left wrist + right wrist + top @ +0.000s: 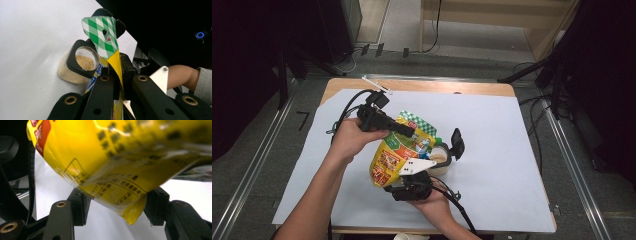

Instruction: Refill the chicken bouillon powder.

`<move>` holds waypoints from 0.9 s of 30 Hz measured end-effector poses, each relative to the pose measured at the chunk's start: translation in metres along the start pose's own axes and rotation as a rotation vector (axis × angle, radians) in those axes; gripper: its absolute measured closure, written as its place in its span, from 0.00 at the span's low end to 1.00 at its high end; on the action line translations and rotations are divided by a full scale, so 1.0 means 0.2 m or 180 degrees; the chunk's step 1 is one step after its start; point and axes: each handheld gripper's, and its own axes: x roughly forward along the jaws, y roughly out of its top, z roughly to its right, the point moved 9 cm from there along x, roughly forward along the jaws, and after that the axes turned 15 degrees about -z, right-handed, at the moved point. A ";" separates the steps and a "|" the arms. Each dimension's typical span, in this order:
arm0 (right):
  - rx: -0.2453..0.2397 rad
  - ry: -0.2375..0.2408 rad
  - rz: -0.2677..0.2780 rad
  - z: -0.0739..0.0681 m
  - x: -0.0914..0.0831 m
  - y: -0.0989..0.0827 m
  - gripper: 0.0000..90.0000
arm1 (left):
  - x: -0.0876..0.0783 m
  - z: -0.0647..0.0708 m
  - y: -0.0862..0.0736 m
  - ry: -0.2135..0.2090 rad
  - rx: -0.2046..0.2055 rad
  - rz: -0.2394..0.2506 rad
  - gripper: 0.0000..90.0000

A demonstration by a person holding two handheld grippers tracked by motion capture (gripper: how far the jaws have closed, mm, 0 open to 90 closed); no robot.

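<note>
The left claw (412,131), seen from the high view, is clamped on the green-checked top of a yellow foil seasoning pouch (391,159), holding it tilted above a white paper-covered bench (492,145). The right claw (409,176) sits lower, near the person's body, at the pouch's bottom end. Just beyond the pouch stands a small clear jar of tan powder (441,159) with a black flip lid (457,144) hinged open. The pouch mouth points toward the jar.

In the left gripper view, the left claw (120,82) is fully closed, pinching the pouch (117,67) just below its checked header. The open jar (80,65) lies close beyond, partly filled with tan powder, its black rim clear of the pouch.

In the right gripper view, the right claw (116,203) stands about half open. The pouch's lower corner (125,210) hangs between the jaws, but whether either pad presses it cannot be told; there looks to be a gap on the left side.

Judged from these pictures, the work appears to be pouring seasoning from the pouch into the jar. Done so far: the jar is open, holds some powder, and the pouch is lifted and aimed. Whether powder is flowing cannot be seen. Left to do, probably: finishing the pour, setting the pouch down, and snapping the lid shut.
</note>
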 end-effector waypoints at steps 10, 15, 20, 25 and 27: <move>0.0052 -0.0064 0.0061 0.03 -0.03 0.01 0.51 | -0.11 -0.03 -0.06 0.0037 -0.0073 0.0136 1.00; 0.0143 -0.0060 0.0126 0.07 -0.05 0.02 0.51 | -0.15 -0.04 -0.08 0.0034 -0.0103 0.0186 1.00; 0.0184 -0.0078 0.0116 0.09 -0.07 0.02 0.51 | -0.19 -0.06 -0.09 0.0029 -0.0098 0.0278 1.00; 0.0187 -0.0064 0.0128 0.10 -0.09 0.03 0.52 | -0.23 -0.09 -0.09 0.0153 -0.0115 0.0418 1.00; 0.0173 -0.0037 0.0152 0.10 -0.09 0.04 0.53 | -0.25 -0.12 -0.09 0.0199 -0.0123 0.0469 1.00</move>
